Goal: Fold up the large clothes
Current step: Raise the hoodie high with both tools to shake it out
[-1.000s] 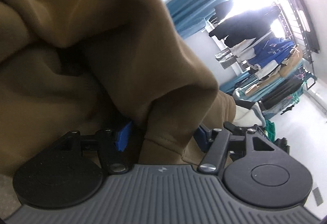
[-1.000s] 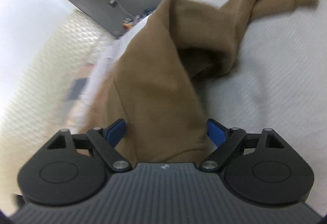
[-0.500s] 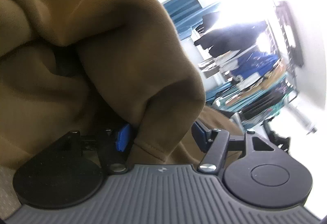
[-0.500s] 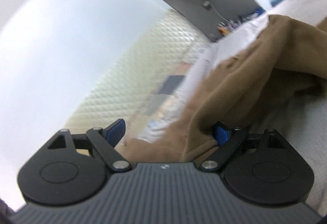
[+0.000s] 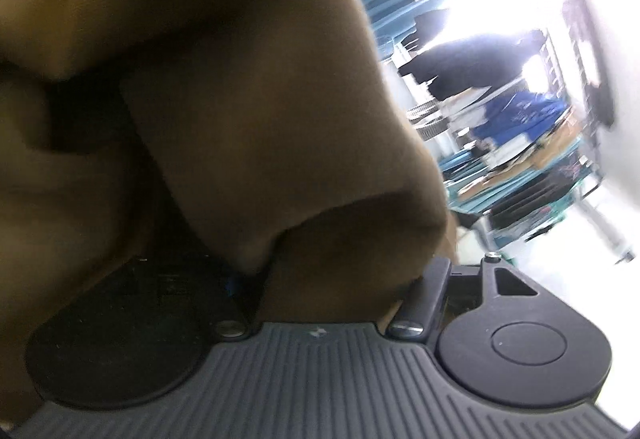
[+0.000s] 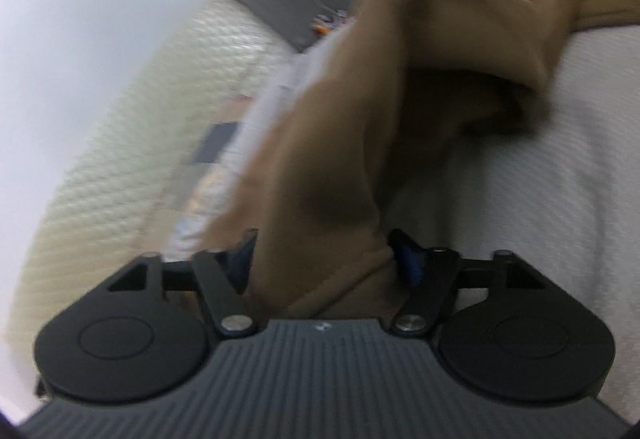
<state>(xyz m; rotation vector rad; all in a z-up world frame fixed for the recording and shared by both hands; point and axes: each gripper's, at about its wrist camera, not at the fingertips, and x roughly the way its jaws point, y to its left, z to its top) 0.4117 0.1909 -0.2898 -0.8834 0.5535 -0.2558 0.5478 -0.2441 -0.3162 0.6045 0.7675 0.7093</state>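
Early in the fold by the look of it: brown sweatshirt [image 6: 400, 87] bunched and lifted, far part trailing on the white bed [image 6: 560, 179], no flat fold visible. Left gripper [image 5: 320, 279] clamped on a thick wad of it; right gripper [image 6: 324, 255] pinching a hemmed edge, angled low over the bed.
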